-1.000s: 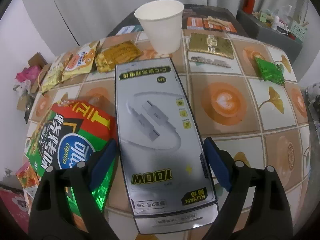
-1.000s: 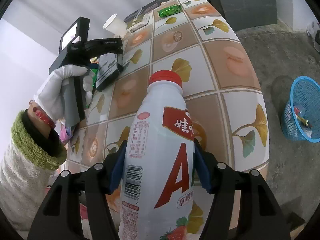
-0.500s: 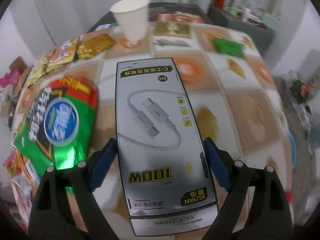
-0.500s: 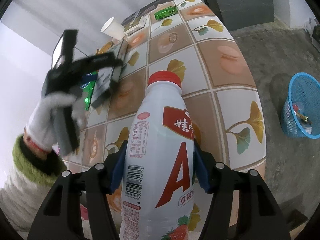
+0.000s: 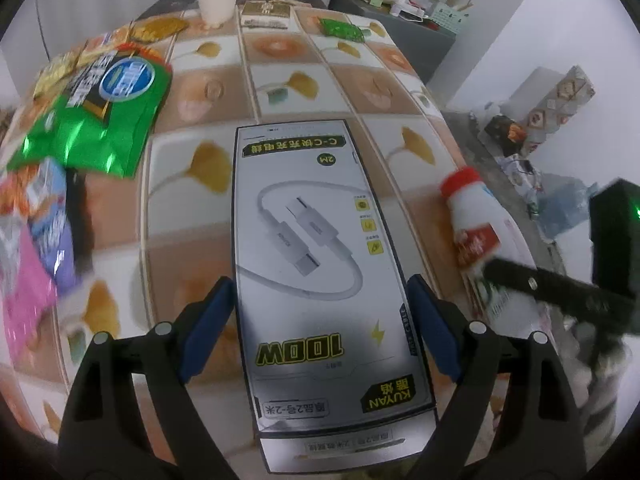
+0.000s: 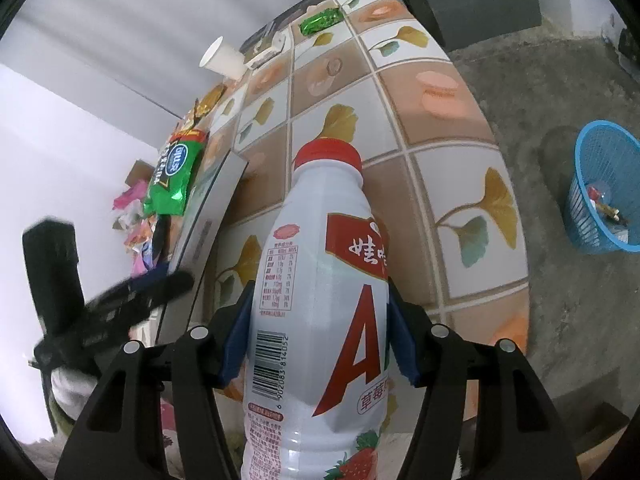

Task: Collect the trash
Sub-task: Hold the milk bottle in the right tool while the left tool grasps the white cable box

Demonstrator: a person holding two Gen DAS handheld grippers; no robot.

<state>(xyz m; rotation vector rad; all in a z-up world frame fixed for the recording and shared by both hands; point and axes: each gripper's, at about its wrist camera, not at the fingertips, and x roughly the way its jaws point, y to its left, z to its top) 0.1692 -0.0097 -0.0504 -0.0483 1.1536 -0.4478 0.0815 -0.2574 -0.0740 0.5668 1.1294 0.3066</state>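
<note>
Currently both claws are carrying trash above the tabletop (image 5: 280,52). Left claw (image 5: 320,320) is pinching a flat cable box (image 5: 320,264) by its long edges, filling the frame centre; right claw (image 6: 318,332) is clamping a white drink bottle (image 6: 320,280), cap toward frame top. Blue basket (image 6: 604,188) is sitting on the floor, right edge of frame, well apart.

Risks: box, gripped only near one end, is likely pivoting loose; smooth bottle sliding between pads; the two loads bumping each other.
</note>
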